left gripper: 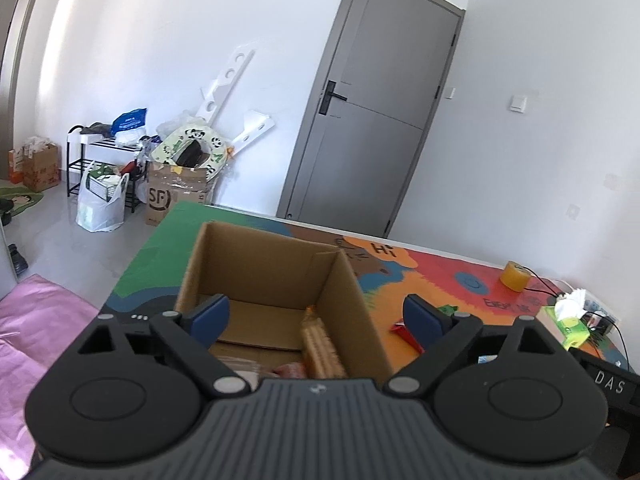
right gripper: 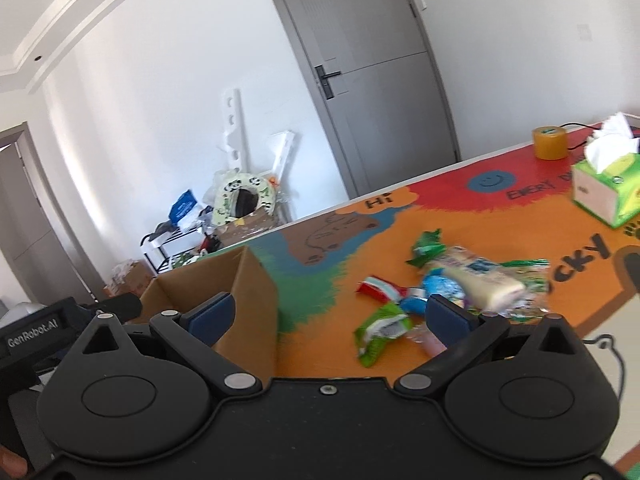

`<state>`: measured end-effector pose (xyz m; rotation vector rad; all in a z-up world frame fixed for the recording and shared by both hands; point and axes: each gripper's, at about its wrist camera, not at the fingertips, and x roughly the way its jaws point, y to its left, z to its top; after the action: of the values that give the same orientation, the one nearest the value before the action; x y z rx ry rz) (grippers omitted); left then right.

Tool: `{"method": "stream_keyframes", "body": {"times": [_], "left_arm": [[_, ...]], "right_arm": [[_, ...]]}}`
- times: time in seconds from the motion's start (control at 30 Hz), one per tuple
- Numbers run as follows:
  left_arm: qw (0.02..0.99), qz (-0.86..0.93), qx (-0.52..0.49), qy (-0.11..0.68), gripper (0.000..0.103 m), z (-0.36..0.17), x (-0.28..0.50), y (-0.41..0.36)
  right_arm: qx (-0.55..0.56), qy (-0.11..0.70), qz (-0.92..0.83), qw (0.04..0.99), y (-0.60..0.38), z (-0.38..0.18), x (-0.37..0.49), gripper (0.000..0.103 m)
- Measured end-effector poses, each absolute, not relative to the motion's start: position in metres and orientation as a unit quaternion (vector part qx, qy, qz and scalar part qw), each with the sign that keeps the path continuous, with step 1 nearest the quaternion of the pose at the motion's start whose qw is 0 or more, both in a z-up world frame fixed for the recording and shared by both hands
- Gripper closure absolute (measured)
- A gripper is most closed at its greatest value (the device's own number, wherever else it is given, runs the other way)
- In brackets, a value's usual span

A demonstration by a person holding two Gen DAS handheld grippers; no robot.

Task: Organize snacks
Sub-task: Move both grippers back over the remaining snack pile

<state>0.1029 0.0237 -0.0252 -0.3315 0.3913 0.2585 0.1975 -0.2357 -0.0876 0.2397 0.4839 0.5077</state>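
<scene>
"Hi" on table mat (right gripper: pixel 460 240), "SF" on floor carton (left gripper: pixel 160 200), "GenRobot.AI" on left gripper (right gripper: pixel 34 330)

Left gripper (left gripper: pixel 316 316): jaws spread wide, blue pads facing each other, nothing between them. Pitched somewhat downward.

Right gripper (right gripper: pixel 338 314): jaws also wide apart and empty, tilted down at a similar angle (view slightly motion-blurred).

Lower left corner of the right wrist view: what is probably a fingertip (right gripper: pixel 12 465), too little visible to be sure.
</scene>
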Motion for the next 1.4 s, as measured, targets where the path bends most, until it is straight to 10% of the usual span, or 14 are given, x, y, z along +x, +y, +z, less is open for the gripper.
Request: {"method": "stream_keyframes", "body": {"times": [1.4], "left_arm": [[0.963,0.015,-0.111,0.245,0.011,-0.050,0.168,-0.080]], "right_arm": [[0.167,0.258,0.154,0.939,-0.360,-0.124,0.224,0.000]]}}
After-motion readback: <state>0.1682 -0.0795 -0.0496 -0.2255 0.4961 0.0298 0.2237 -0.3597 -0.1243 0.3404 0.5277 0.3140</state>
